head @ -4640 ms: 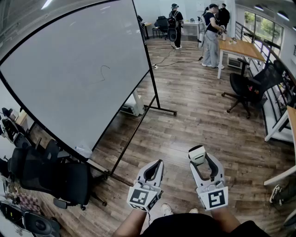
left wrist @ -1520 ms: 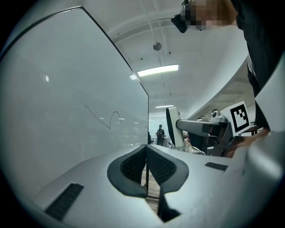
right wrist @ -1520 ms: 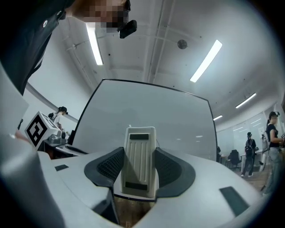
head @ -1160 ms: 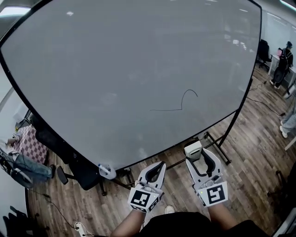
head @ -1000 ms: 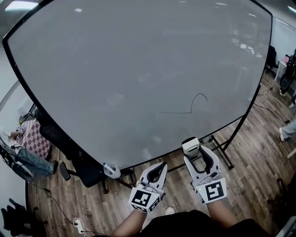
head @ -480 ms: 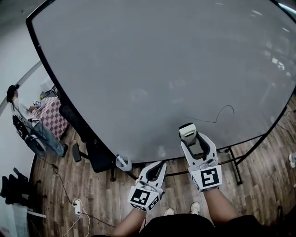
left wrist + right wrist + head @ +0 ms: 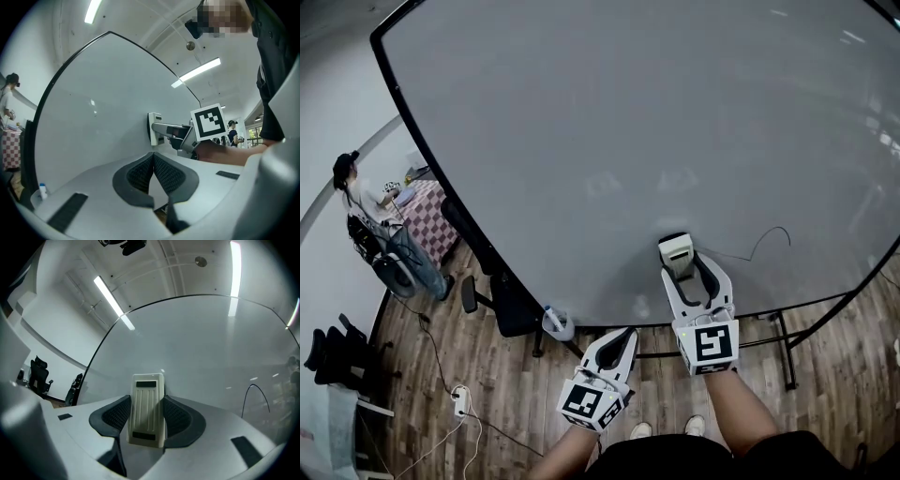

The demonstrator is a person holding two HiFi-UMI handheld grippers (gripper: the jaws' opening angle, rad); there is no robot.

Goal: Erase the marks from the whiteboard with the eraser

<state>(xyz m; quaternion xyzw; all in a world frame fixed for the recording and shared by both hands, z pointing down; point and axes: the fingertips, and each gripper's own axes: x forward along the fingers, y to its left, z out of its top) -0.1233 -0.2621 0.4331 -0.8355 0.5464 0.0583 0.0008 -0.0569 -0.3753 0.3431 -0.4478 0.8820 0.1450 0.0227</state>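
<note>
The right gripper (image 7: 682,274) pinches the white eraser (image 7: 678,249) upright between its jaws. The eraser's head is close to the whiteboard (image 7: 609,131), but I cannot tell whether it touches. The thin black mark (image 7: 772,238) lies to the eraser's right, apart from it. The left gripper (image 7: 620,335) hangs lower, its jaws pressed together on nothing.
</note>
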